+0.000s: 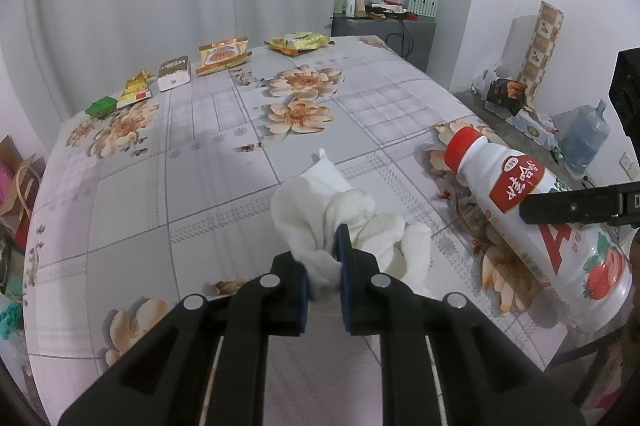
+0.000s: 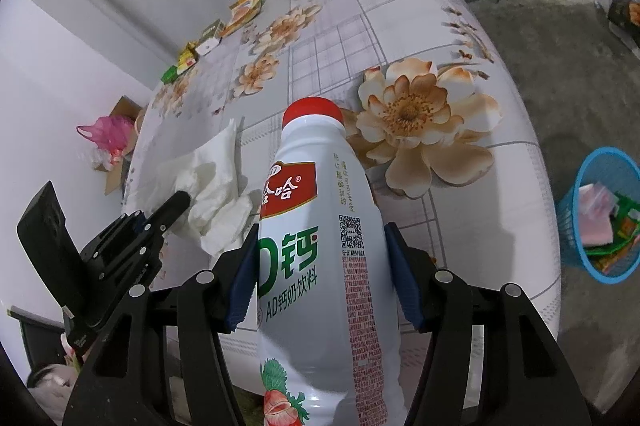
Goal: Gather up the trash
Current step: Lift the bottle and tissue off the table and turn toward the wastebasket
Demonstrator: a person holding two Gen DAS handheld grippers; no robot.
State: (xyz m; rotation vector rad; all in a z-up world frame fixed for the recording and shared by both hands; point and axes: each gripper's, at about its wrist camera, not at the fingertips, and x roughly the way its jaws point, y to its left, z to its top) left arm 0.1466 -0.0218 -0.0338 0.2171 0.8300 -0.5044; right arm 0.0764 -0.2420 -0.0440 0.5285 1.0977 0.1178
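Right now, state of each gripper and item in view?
left gripper: shut on tissue
tissue: crumpled, pinched
right gripper: shut on bottle
bottle: capped, held
blue basket: on floor, holds trash
wrappers: lying at table's far edge

– How is the bottle (image 2: 320, 246) finished?
– Glossy white plastic is seen, with a smooth red cap. The tissue (image 1: 344, 226) is soft, matt, crumpled paper; the counter (image 1: 200, 185) is covered in printed cloth.

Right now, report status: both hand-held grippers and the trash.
Left hand-held gripper shut on tissue. Right hand-held gripper shut on bottle. Blue bin on floor, right of table. Path clear.
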